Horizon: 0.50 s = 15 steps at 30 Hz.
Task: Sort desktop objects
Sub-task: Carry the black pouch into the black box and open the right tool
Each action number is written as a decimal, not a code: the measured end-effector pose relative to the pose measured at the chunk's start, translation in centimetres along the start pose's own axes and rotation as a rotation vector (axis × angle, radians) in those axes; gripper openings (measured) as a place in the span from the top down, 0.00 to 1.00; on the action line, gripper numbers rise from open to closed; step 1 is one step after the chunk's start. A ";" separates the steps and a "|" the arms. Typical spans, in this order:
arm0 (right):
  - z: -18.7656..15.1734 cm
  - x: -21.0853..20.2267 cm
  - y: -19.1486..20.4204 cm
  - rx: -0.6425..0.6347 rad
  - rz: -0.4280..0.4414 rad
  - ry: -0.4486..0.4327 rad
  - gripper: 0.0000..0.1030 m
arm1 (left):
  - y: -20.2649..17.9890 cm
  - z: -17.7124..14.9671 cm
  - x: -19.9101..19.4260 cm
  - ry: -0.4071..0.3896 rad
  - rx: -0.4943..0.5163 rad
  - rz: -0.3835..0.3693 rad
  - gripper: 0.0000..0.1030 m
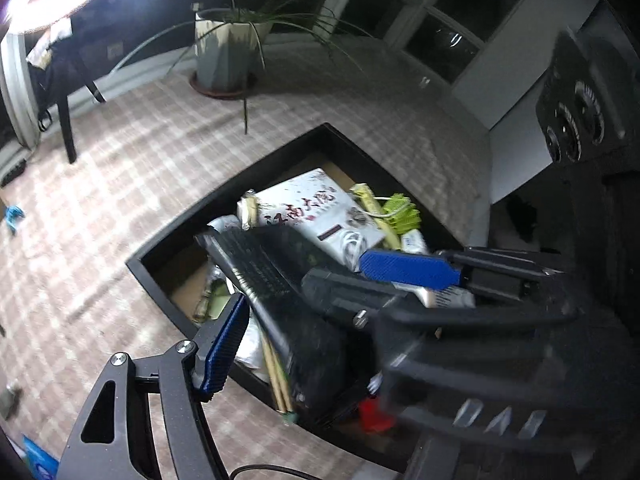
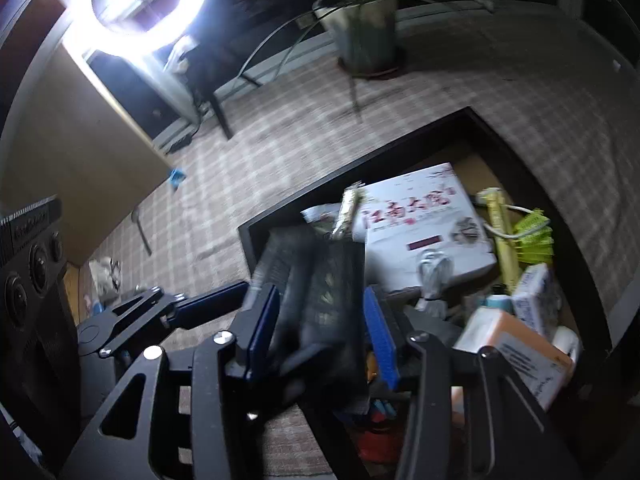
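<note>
A black-walled tray sits on the checked cloth, crowded with desk items. On top of them lies a long black mesh-faced object, tilted and blurred. My right gripper straddles it with a blue pad close on each side, while my fingers stay sharp. No firm grip shows. My left gripper stands wide open around the same object and one right finger. In the right wrist view, one left finger reaches in from the left.
The tray also holds a white book with red writing, an orange-and-white box, a yellow-green bundle, chopsticks and a red item. A potted plant and a ring light stand beyond.
</note>
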State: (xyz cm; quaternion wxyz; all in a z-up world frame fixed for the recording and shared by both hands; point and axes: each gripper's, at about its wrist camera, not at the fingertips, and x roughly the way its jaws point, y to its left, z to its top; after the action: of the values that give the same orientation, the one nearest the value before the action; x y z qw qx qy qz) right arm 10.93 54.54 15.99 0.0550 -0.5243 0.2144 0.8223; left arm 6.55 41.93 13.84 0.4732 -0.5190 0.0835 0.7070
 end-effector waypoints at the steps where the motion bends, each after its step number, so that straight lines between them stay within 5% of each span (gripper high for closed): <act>1: 0.1 -0.2 -0.5 0.014 -0.005 -0.008 0.57 | 0.1 0.0 -0.2 -0.009 0.000 0.015 0.36; 15: 0.1 0.2 2.1 -0.048 -0.006 0.008 0.57 | 4.2 -0.9 -3.1 -0.053 -0.083 0.096 0.36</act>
State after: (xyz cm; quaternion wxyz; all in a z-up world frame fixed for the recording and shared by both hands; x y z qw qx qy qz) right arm 10.05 52.64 16.45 0.0440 -0.5295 0.1930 0.8249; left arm 4.01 37.32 14.39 0.4191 -0.5147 0.0663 0.7450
